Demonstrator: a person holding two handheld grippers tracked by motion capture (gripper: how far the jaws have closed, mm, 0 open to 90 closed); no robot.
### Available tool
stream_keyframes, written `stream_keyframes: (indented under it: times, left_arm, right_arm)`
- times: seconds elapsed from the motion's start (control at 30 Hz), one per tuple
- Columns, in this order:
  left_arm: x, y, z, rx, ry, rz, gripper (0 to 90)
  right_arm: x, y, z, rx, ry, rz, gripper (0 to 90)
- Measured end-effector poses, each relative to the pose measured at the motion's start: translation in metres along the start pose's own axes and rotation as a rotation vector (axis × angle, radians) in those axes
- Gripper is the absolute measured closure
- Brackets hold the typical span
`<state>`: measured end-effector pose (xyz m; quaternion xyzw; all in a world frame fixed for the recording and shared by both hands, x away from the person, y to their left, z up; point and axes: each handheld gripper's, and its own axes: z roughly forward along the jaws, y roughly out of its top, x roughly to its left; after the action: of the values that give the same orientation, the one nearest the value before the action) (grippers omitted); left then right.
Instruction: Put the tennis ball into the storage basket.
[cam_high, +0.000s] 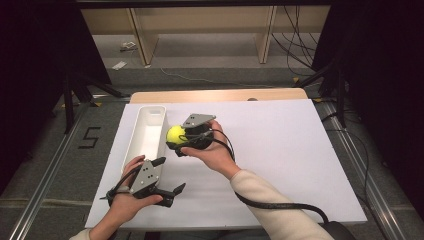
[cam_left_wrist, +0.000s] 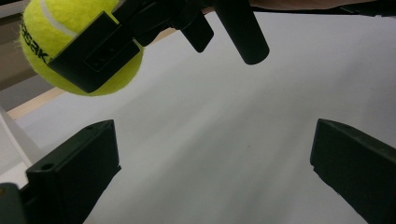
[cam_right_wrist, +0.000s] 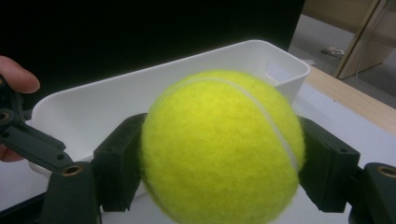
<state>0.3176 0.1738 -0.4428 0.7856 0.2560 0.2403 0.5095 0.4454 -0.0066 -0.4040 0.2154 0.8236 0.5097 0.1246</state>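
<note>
Right claw (cam_high: 176, 141) clamped on tennis ball (cam_high: 175, 134) just beside white bin (cam_high: 131, 145): carry over rim, then release; left claw (cam_high: 167, 175) gapes idle.

Yellow tennis ball (cam_right_wrist: 219, 147), held aloft.

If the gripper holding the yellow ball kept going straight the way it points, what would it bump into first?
Probably the long white plastic bin. The right gripper, shut on the fuzzy yellow tennis ball, points at the bin's near wall just beyond it. Depth is unclear, so the ball would likely touch first.
</note>
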Motion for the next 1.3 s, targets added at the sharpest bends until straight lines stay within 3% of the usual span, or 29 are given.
stream_keyframes:
  times: [1.3]
  left_arm:
    - [-0.0011, -0.0005, 0.0007, 0.004, -0.005, -0.001, 0.8]
  right_arm:
    - [0.0007, 0.0076, 0.0068, -0.014, 0.002, 0.011, 26.0]
